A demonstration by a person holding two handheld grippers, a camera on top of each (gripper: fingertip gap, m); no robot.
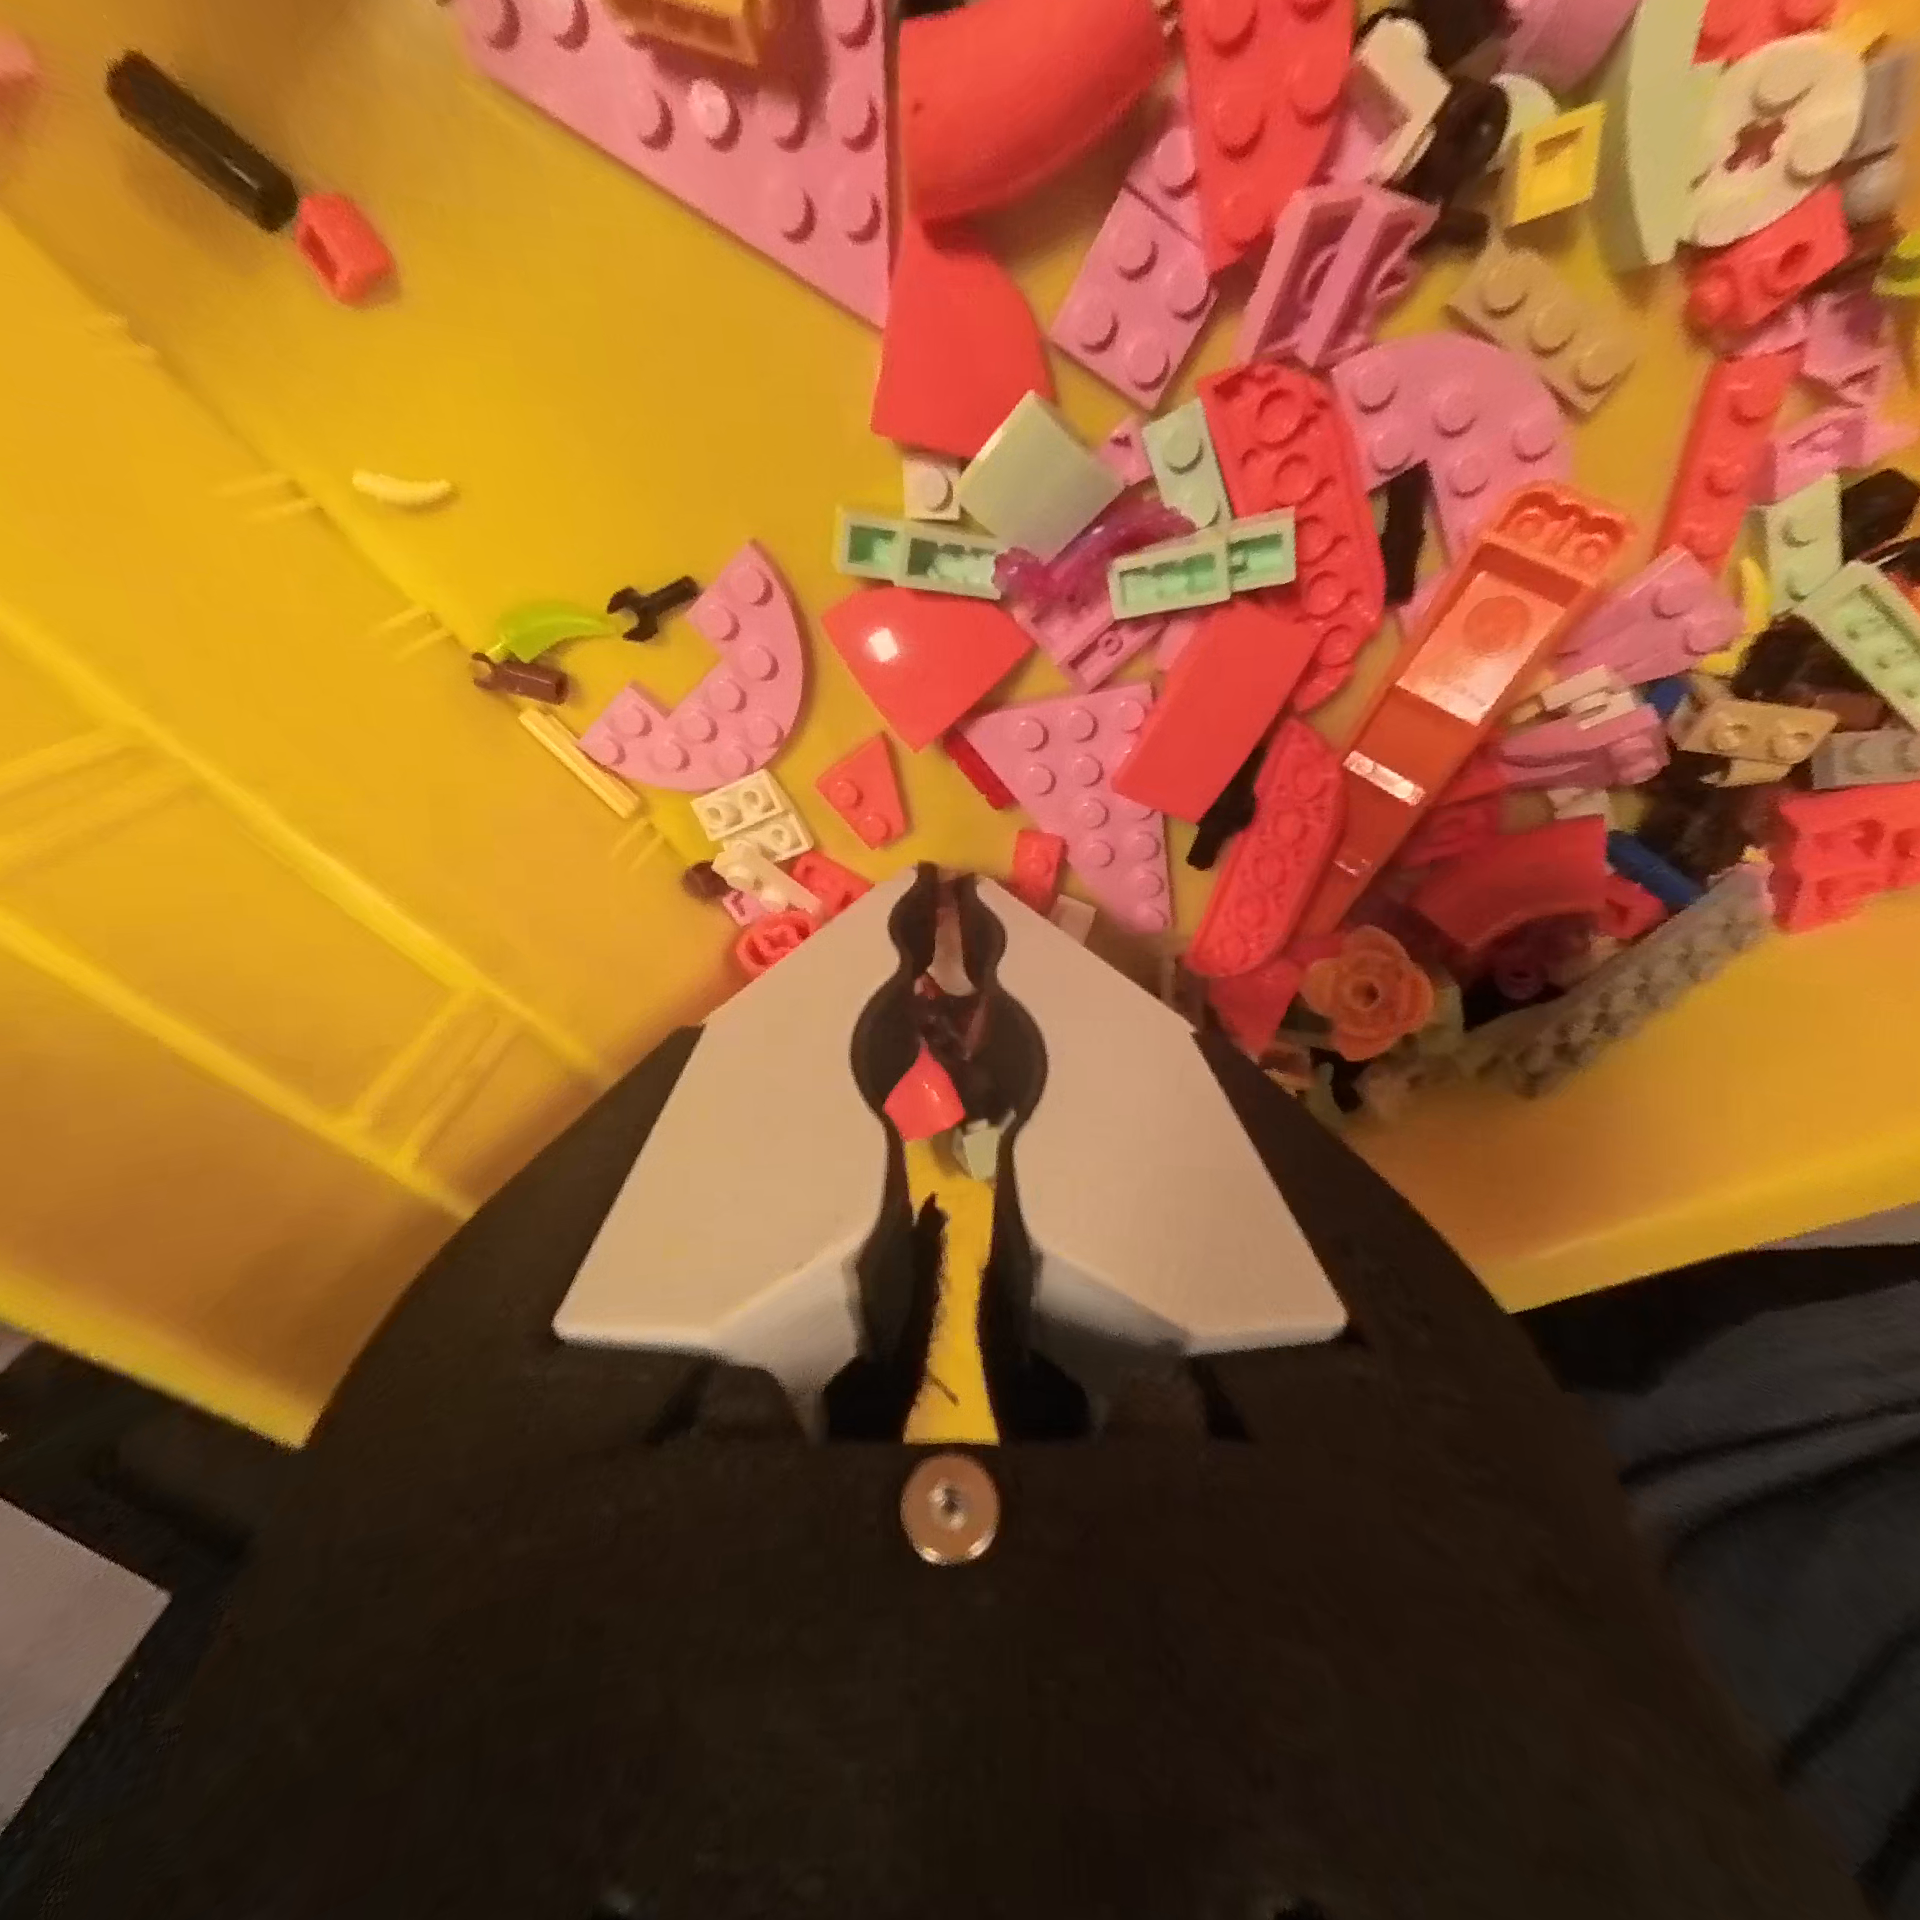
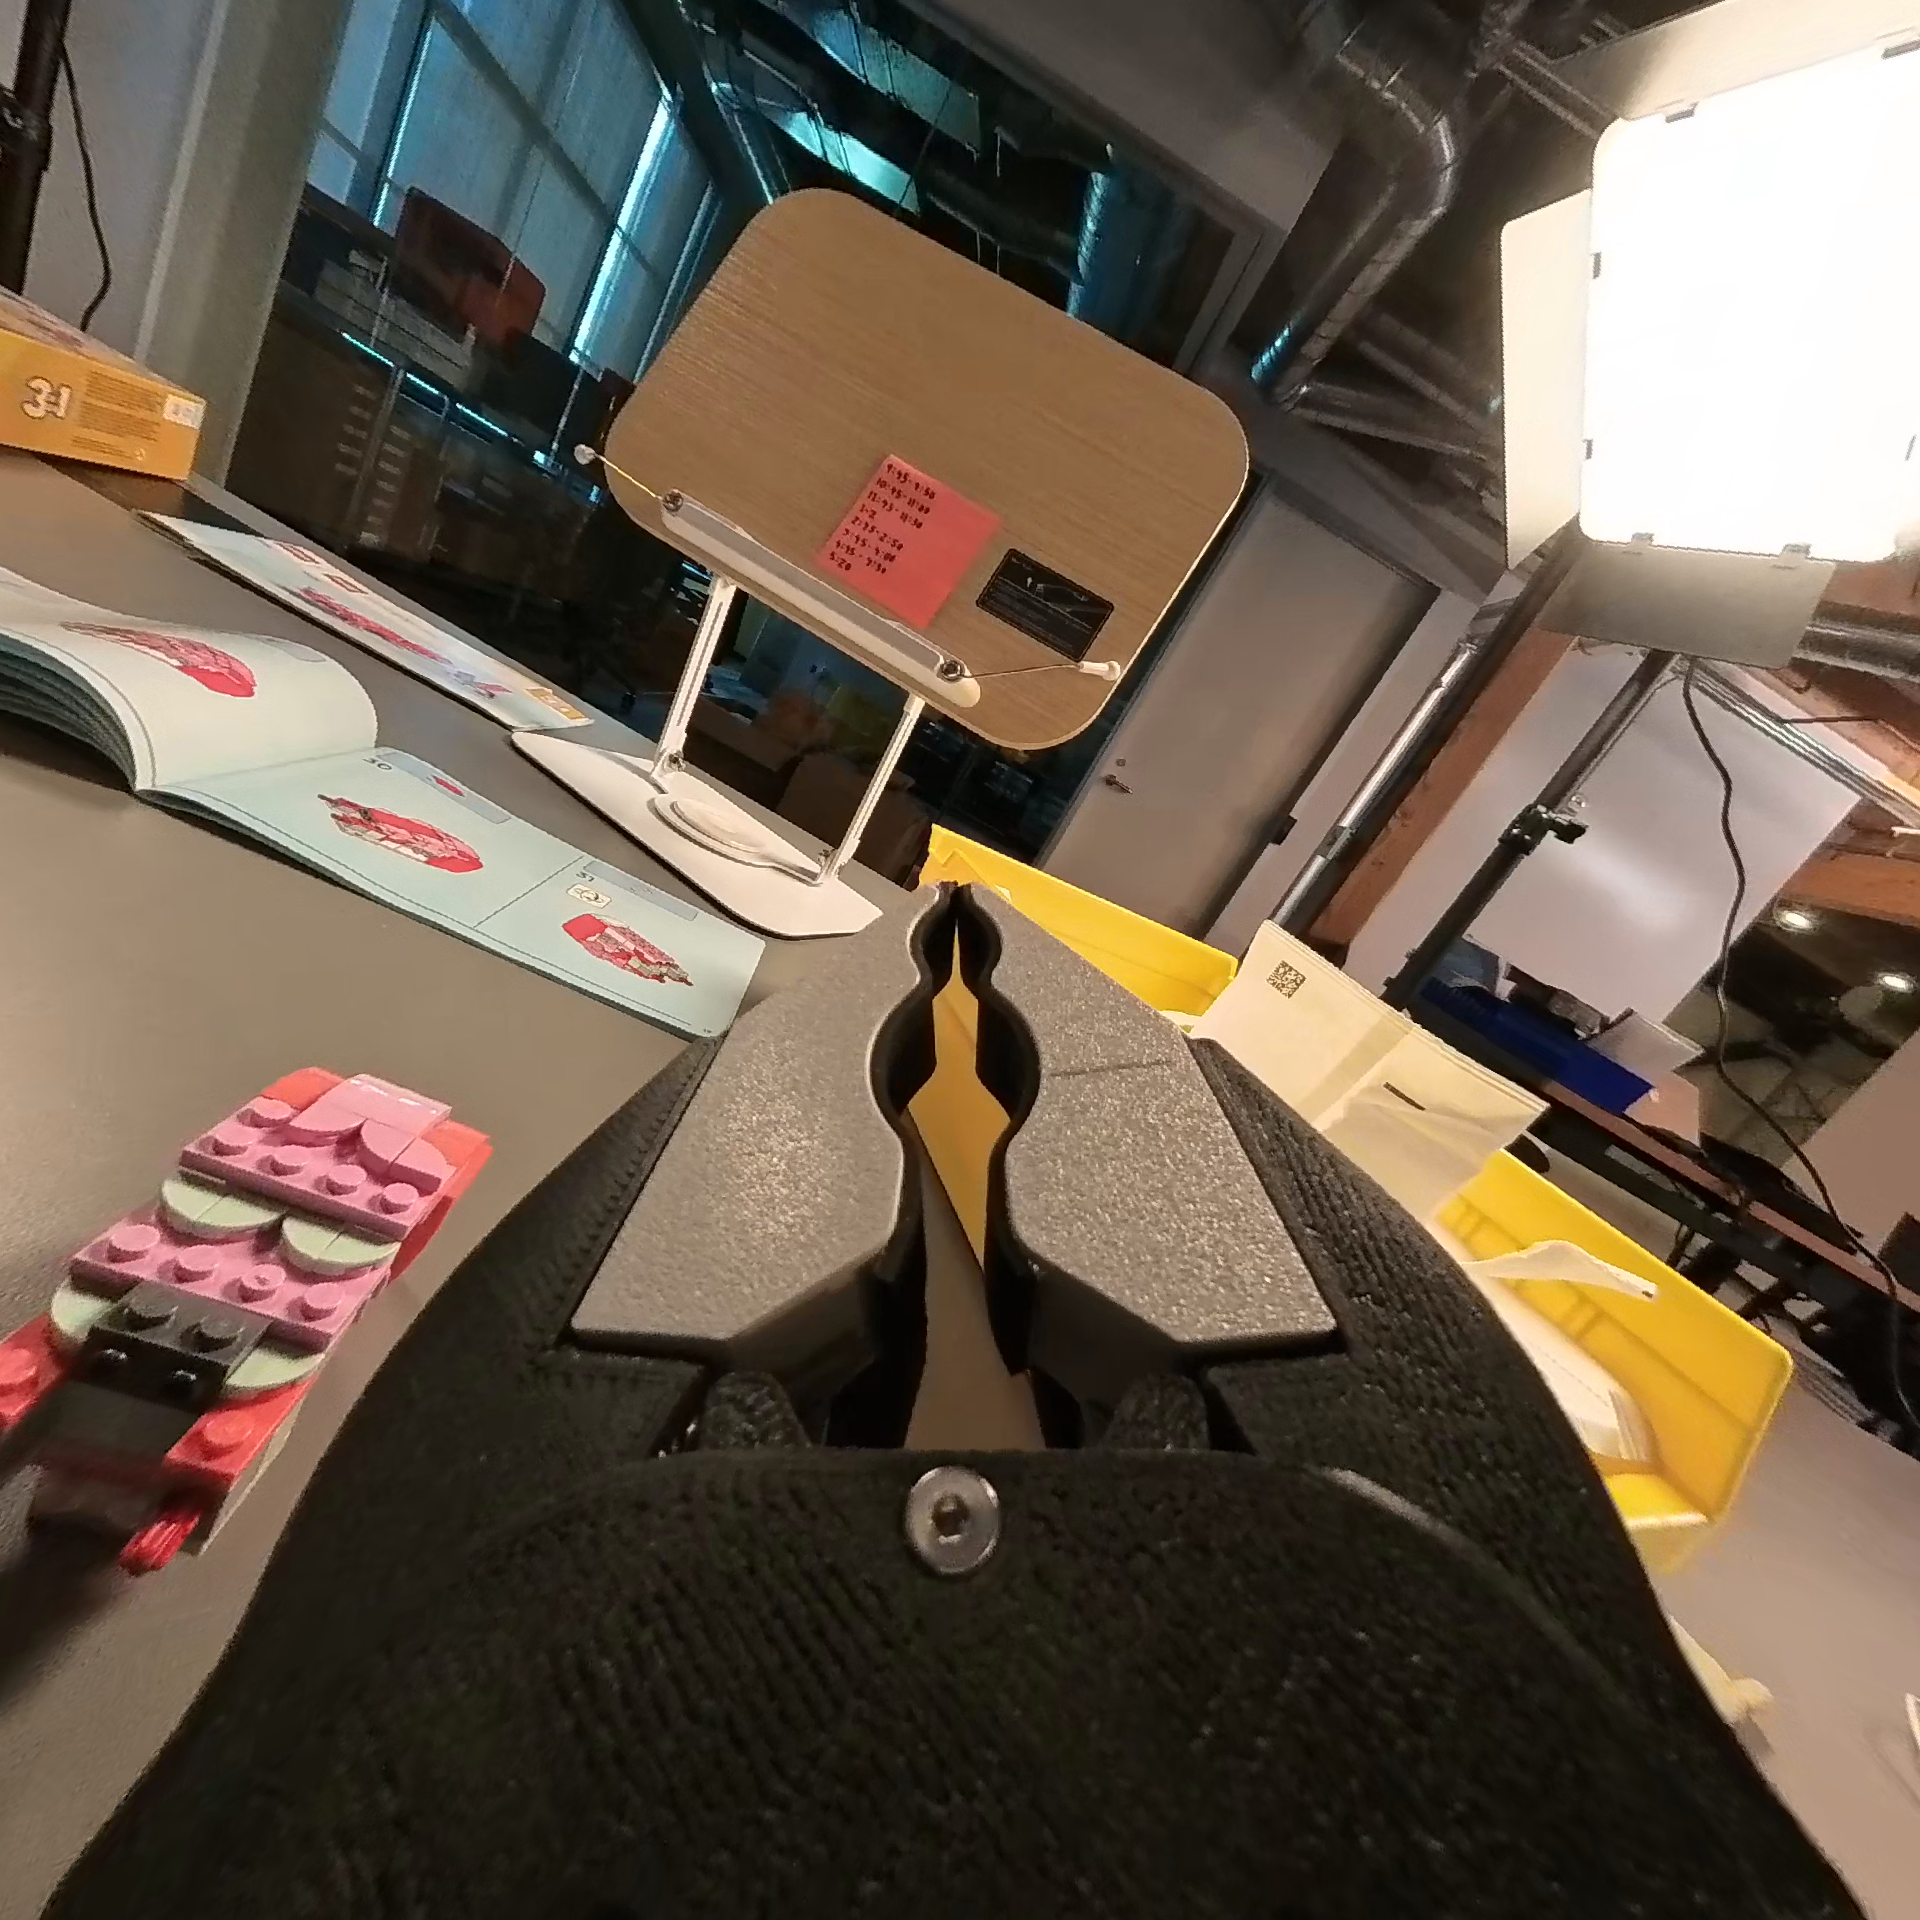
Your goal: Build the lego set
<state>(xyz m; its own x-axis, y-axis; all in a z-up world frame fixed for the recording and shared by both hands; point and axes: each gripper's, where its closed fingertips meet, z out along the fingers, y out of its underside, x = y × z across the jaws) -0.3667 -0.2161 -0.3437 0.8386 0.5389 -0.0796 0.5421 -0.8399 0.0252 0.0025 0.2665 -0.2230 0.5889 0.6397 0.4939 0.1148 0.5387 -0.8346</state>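
The left gripper (image 1: 943,883) is seen nearly closed on a small pale piece (image 1: 948,951) over the yellow bin (image 1: 312,727), loose bricks (image 1: 1299,520) lying ahead-right; the right gripper (image 2: 954,896) is closed, empty, beside the built model (image 2: 239,1247)

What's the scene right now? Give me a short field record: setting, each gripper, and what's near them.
setting: yellow bin of loose toy bricks; grey table
left gripper: over the bin, fingers nearly together on a small pale piece
nearest left: coral round piece, white small plate
right gripper: shut, nothing between the fingers
near right: pink and red brick model, open instruction booklet, wooden book stand
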